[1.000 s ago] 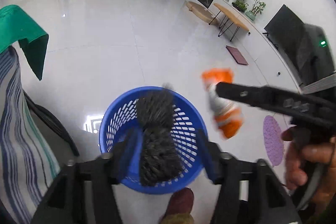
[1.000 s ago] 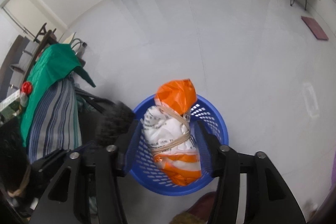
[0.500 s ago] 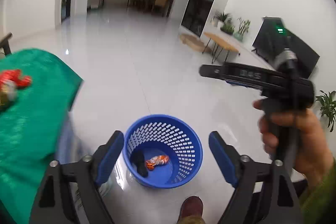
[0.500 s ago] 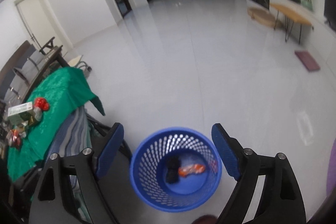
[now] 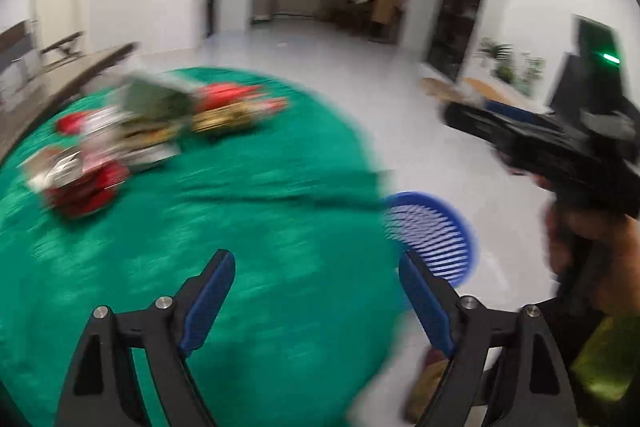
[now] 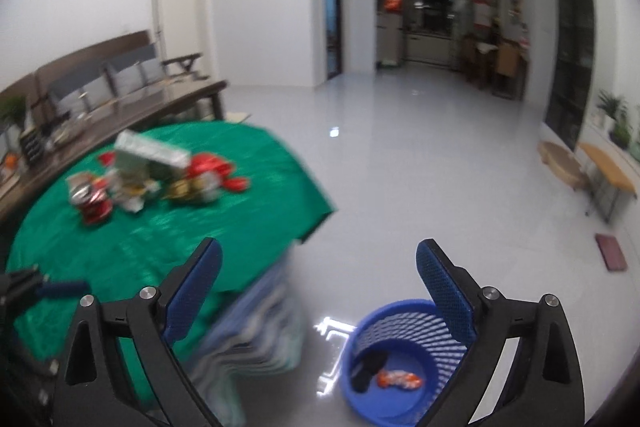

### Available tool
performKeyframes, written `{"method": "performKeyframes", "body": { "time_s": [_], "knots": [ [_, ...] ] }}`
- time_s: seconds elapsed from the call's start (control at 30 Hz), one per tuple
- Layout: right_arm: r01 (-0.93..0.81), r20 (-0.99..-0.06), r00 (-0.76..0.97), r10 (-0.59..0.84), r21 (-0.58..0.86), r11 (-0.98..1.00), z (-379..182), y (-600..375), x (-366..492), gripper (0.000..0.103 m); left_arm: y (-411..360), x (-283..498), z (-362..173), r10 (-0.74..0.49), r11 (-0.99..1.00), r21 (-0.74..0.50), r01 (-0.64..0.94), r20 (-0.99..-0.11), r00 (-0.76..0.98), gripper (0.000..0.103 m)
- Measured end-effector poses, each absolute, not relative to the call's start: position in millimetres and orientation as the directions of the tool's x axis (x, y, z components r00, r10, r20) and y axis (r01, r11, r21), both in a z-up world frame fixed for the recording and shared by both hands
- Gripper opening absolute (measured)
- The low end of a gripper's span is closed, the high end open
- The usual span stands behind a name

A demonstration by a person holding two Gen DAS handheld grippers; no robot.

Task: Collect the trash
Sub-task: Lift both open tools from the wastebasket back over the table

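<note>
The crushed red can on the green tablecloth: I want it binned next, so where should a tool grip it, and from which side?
Probably across the crushed red can's middle, coming from the near table edge with the left tool, already open over the green tablecloth. The can sits at the near-left end of the trash cluster, its near side free; wrappers crowd its right. Blur hides its exact pose.

The worktop's point(image 6: 168, 247) near half lay bare; a trash cluster point(image 6: 152, 179) crowded its far-left edge; the floor point(image 6: 420, 167) was open.

Both tongs, left point(image 5: 312, 291) and right point(image 6: 320, 283), now empty and raised off basket point(image 6: 394, 359); bundles lie inside; green-clothed surface point(image 5: 248, 227) enters lower left.
</note>
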State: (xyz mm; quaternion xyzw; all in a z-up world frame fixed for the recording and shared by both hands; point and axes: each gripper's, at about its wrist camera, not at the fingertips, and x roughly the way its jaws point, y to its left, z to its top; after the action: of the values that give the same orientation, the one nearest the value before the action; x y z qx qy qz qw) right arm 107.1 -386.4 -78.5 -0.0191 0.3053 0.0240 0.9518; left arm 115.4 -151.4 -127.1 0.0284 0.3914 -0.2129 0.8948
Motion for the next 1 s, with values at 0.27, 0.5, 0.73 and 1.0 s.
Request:
{"method": "performKeyframes", "body": {
  "time_s": [0.27,0.5,0.73,1.0],
  "knots": [
    [-0.3,-0.691,0.693,0.205,-0.018,0.954,-123,-260,118,0.098,-38,138,-145,-0.199,0.97,-0.061,0.235,-0.755,0.624,0.086],
    [-0.377,-0.754,0.61,0.245,-0.005,0.926,-152,-208,132,0.098,7,141,-157,-0.149,0.982,-0.046,0.181,-0.774,0.615,0.086],
    [-0.384,-0.785,0.576,0.227,-0.015,0.923,-168,-193,141,0.098,19,142,-159,-0.194,0.979,-0.113,0.171,-0.778,0.598,0.086],
    [-0.39,-0.797,0.566,0.21,-0.035,0.92,-174,-191,138,0.1,26,149,-157,-0.218,0.976,-0.152,0.159,-0.768,0.603,0.086]
  ]
}}
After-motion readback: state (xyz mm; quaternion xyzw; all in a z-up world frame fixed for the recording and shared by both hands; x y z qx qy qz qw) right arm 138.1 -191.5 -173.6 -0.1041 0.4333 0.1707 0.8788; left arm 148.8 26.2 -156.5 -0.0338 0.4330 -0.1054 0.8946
